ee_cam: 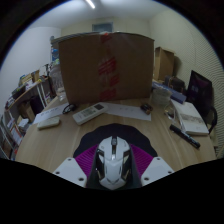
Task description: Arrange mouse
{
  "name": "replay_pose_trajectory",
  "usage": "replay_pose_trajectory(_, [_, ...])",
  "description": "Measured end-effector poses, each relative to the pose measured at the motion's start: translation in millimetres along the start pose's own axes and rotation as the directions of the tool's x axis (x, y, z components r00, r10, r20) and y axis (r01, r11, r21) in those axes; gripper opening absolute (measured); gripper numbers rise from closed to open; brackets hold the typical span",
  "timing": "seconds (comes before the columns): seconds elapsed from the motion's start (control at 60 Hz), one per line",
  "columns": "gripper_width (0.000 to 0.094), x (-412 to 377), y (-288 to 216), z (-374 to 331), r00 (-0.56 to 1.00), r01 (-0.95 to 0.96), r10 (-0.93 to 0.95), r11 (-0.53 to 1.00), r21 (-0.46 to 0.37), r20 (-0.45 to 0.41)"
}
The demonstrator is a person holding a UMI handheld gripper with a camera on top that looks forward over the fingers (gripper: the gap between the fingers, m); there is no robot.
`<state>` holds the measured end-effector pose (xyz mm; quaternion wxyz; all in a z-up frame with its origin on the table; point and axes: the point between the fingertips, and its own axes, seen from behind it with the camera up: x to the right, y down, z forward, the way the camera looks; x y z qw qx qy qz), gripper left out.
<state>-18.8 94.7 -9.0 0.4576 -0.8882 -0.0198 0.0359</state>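
A white and grey mouse [113, 162] with black trim sits between my gripper's [113, 152] two fingers. The magenta pads [88, 157] press against its left and right sides, so the gripper is shut on the mouse. Just beyond the mouse a dark mouse mat [112, 131] lies on the wooden table [60, 140]. I cannot tell whether the mouse rests on the table or is lifted.
A large cardboard box [105, 64] stands at the back of the table. Ahead of it lie a white remote-like device [88, 112], white papers [128, 111] and a small dark object [147, 107]. A book [190, 122] and a black pen [183, 133] lie right. Shelves [25, 100] stand left.
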Motion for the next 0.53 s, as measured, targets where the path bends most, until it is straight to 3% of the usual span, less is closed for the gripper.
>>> replay_pose_trajectory(0.033, [0.0591,-1,3,0,1.000,0.004,-0.003,1.000,-0.019,0.011])
replay_pose_trajectory(0.133, [0.0888,-9,5,-8,0.998,0.029,-0.027,0.999,-0.023,0.061])
replay_pose_trajectory(0.183, [0.0825,-8,6,-17,0.997,0.027,-0.026,1.000,-0.015,0.068])
replay_pose_trajectory(0.533, [0.0841,14,22,-170,0.972,-0.018,-0.021,0.986,0.168,0.232])
